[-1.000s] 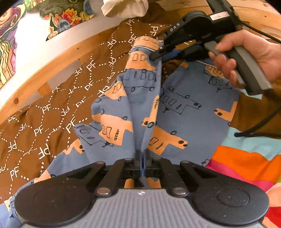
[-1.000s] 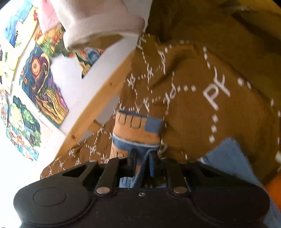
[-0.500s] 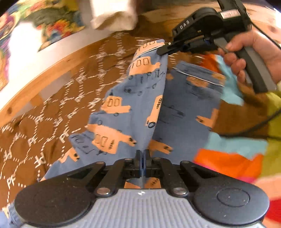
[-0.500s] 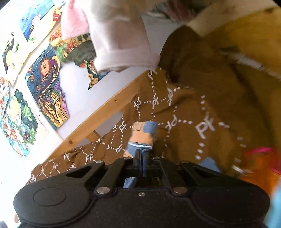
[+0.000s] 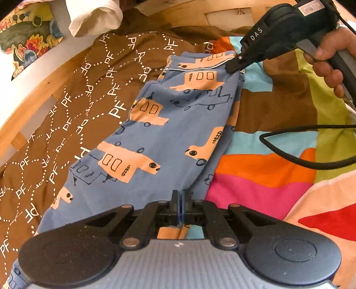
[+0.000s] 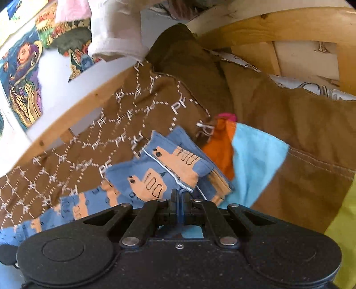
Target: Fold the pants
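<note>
Blue pants [image 5: 169, 124] printed with orange vehicles lie folded lengthwise on the bedding, one leg over the other. My left gripper [image 5: 180, 200] is shut on the near end of the pants. In the left wrist view the right gripper [image 5: 233, 65], held by a hand [image 5: 329, 57], pinches the far end at the waistband. The right wrist view shows that waistband [image 6: 175, 164] with its white piping, bunched just ahead of my right gripper [image 6: 179, 195], whose jaws are shut on the fabric edge.
A brown blanket [image 5: 73, 115] with white "PF" lettering lies left of the pants. A quilt [image 5: 262, 173] of orange, pink, turquoise and green patches lies to the right. A wooden bed frame [image 6: 73, 115] runs behind, with a white cloth [image 5: 95, 20] hanging above. A black cable [image 5: 307, 164] loops over the quilt.
The right gripper closed on the waistband end and carried it to the right. The raised leg now lies flat over the other one, and the pants have gone from a tented ridge to a flat fold.
</note>
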`<state>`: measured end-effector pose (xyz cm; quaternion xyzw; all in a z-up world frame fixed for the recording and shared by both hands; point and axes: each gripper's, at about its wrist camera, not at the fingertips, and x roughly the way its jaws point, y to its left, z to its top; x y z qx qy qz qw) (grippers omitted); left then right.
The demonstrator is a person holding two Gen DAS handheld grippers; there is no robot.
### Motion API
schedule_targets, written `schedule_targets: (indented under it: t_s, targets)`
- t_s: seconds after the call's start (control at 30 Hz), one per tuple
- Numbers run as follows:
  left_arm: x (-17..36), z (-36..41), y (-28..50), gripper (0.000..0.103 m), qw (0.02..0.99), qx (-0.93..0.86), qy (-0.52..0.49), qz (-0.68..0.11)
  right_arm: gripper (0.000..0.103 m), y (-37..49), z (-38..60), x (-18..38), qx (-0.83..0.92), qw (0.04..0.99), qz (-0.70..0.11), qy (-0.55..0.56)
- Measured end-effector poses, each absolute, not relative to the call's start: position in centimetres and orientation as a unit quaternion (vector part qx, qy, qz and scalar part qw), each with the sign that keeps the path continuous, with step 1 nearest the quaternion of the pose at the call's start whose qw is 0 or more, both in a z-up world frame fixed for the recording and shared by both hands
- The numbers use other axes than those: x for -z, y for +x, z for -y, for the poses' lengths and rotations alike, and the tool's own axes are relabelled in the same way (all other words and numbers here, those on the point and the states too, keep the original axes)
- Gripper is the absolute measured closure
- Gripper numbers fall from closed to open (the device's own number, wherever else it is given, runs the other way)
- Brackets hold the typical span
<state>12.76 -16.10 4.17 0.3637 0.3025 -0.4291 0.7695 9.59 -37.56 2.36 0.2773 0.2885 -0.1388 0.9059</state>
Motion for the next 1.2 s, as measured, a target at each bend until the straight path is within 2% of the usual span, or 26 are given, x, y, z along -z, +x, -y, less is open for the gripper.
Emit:
schedule_targets:
  t_s: [0.13,0.27,0.43,0.57,0.67,0.77,0.9,1.0,1.03,1.07,1.1,1.2]
  targets:
    - [-3.9,16.3,12.7,0.101,0.768,0.427,0.37,-0.301,0.101,9.5,37.6,-1.8,0.141,0.905,-0.288,0.28]
    - [-3.9,16.4,12.8,0.101,0.769,0.424,0.369,-0.304,0.088,9.4,38.1,-1.6,0.143,0.902,-0.283,0.294]
    - [-3.9,16.3,12.8,0.101,0.771,0.422,0.365,-0.307,0.083,9.6,39.3,-1.6,0.155,0.9,-0.263,0.311]
    - [-3.9,16.2,12.8,0.101,0.773,0.42,0.363,-0.306,0.085,10.0,40.1,-1.5,0.16,0.899,-0.25,0.321]
    - [-4.0,16.0,12.9,0.101,0.777,0.418,0.359,-0.305,0.098,9.4,39.8,-2.0,0.18,0.907,-0.229,0.305]
    - [-4.0,15.8,12.9,0.101,0.779,0.419,0.355,-0.303,0.098,8.0,38.6,-2.8,0.217,0.915,-0.204,0.272]
    - [-3.8,15.9,12.9,0.101,0.781,0.415,0.354,-0.304,0.097,7.9,38.3,-1.6,0.24,0.901,-0.245,0.267]
    - [-3.9,15.9,13.2,0.099,0.784,0.413,0.342,-0.313,0.09,8.3,38.5,-1.8,0.239,0.901,-0.247,0.265]
    - [-4.0,15.8,13.3,0.097,0.786,0.411,0.335,-0.316,0.078,8.3,38.4,-1.9,0.242,0.902,-0.247,0.258]
    - [-4.2,15.7,13.5,0.096,0.788,0.411,0.327,-0.321,0.071,8.3,38.2,-1.9,0.244,0.903,-0.248,0.251]
    - [-4.4,15.5,13.7,0.094,0.79,0.411,0.315,-0.328,0.07,8.2,38.1,-1.9,0.241,0.906,-0.248,0.244]
    - [-5.2,14.6,14.0,0.069,0.798,0.409,0.281,-0.342,0.056,8.6,37.3,-2.5,0.242,0.917,-0.248,0.199]
